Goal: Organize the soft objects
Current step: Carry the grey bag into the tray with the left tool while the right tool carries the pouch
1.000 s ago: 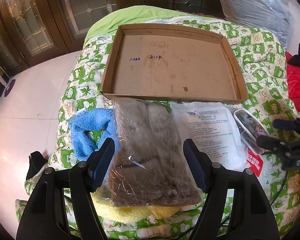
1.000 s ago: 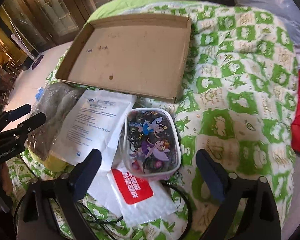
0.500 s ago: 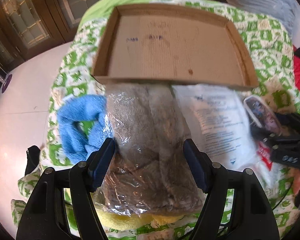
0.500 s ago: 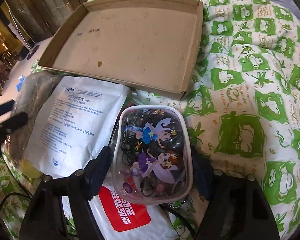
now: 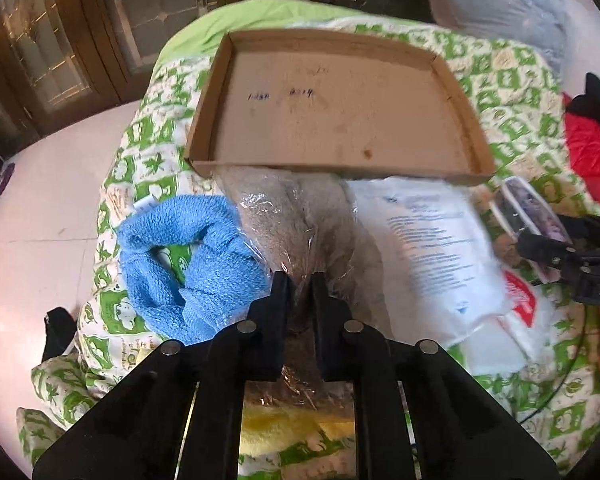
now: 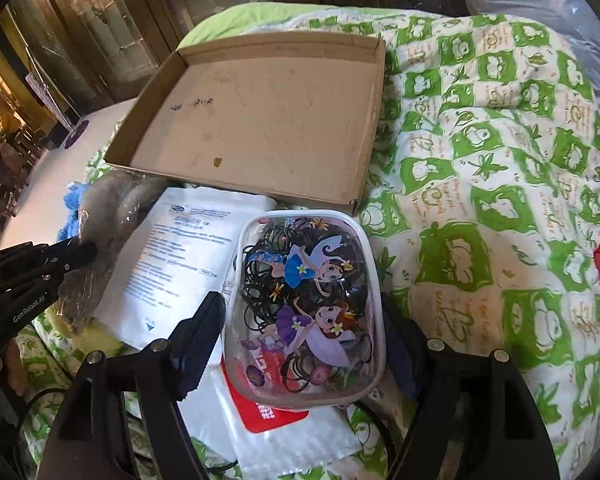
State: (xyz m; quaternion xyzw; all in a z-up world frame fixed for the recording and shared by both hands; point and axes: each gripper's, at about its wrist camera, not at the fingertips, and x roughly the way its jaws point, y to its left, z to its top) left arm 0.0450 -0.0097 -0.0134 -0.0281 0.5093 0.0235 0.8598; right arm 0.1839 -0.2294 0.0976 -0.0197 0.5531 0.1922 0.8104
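Pinching the wrapped grey plush [image 5: 300, 216] in my left claw [image 5: 299, 280], jaws just snapped nearly shut on slippery film, soft bulk ahead. Right claw [image 6: 300, 320] half-open, closed on the squashy pouch [image 6: 304, 304]; cardboard tray [image 6: 364, 120] beyond.

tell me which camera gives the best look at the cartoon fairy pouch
The right wrist view: the fairy pouch sits close and whole between the right gripper fingers, showing its print and hair ties. The left wrist view catches only a blurred sliver at the right edge.
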